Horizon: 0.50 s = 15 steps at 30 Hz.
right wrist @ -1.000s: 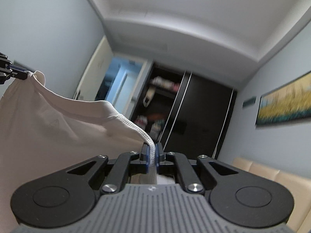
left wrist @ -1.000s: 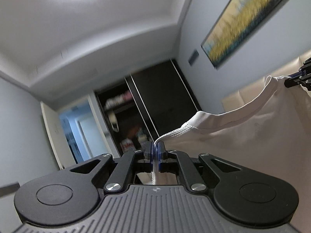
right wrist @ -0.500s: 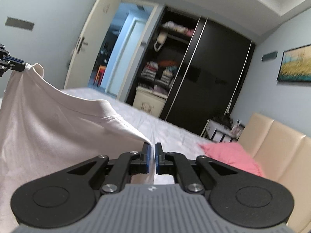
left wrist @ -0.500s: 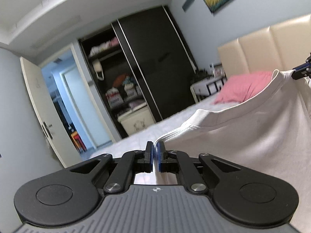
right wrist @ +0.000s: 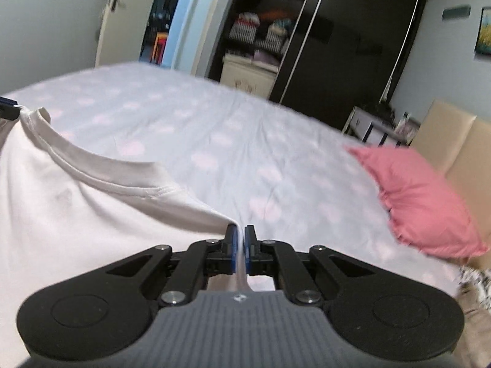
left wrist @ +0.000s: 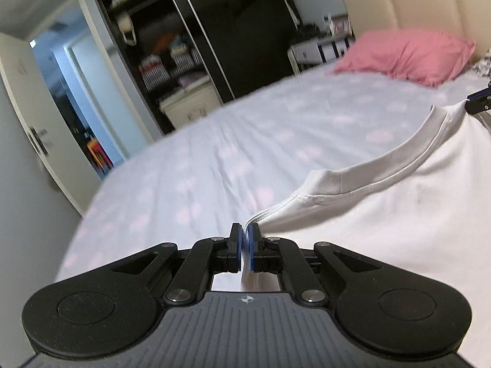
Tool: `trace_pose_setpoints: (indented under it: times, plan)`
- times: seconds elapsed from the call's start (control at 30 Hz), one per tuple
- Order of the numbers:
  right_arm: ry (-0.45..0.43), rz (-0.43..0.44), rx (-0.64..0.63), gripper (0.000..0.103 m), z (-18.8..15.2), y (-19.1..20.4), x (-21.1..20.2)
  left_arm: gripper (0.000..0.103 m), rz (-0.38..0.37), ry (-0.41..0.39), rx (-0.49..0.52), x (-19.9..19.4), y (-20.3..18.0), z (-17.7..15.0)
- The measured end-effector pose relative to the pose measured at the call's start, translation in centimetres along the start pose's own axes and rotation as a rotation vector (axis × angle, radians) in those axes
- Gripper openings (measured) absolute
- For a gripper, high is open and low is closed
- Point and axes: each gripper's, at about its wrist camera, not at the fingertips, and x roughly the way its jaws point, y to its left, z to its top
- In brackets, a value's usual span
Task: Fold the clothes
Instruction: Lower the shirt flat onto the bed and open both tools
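Note:
A white T-shirt [left wrist: 399, 214] hangs stretched between both grippers above the bed. My left gripper [left wrist: 245, 233] is shut on one shoulder of the shirt, cloth pinched between its blue pads. In the left wrist view the right gripper's tips [left wrist: 478, 102] show at the far right edge, holding the other shoulder beside the ribbed collar [left wrist: 383, 165]. My right gripper [right wrist: 241, 234] is shut on the T-shirt [right wrist: 76, 214], and the left gripper's tips [right wrist: 7, 109] show at that view's left edge. The shirt's lower part is hidden below both frames.
Beneath the shirt lies a bed with a pale blue sheet [left wrist: 230, 141] with pink spots. A pink pillow [left wrist: 408, 55] rests by the beige headboard [left wrist: 429, 3]. Beyond the bed stand a dark wardrobe [right wrist: 346, 40] with open shelves, a nightstand [right wrist: 377, 128] and an open door [left wrist: 33, 122].
Both grippers have tilted downward, from facing the ceiling to facing the bed. The shirt stays held between them, now lower over the sheet.

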Motion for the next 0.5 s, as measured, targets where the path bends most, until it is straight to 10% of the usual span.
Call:
trace_pose_setpoints:
  times: [0.3,0.5]
  plan:
    - [0.133,0.034,0.051,0.006,-2.7,0.9,7.0,0.005,-0.086,0.172,-0.086,6.9,-0.2,-3.6]
    - [0.155,0.055,0.138,0.008,-3.4,-1.6,4.5,0.021,-0.104,0.19,-0.167,6.7,1.8,-4.6]
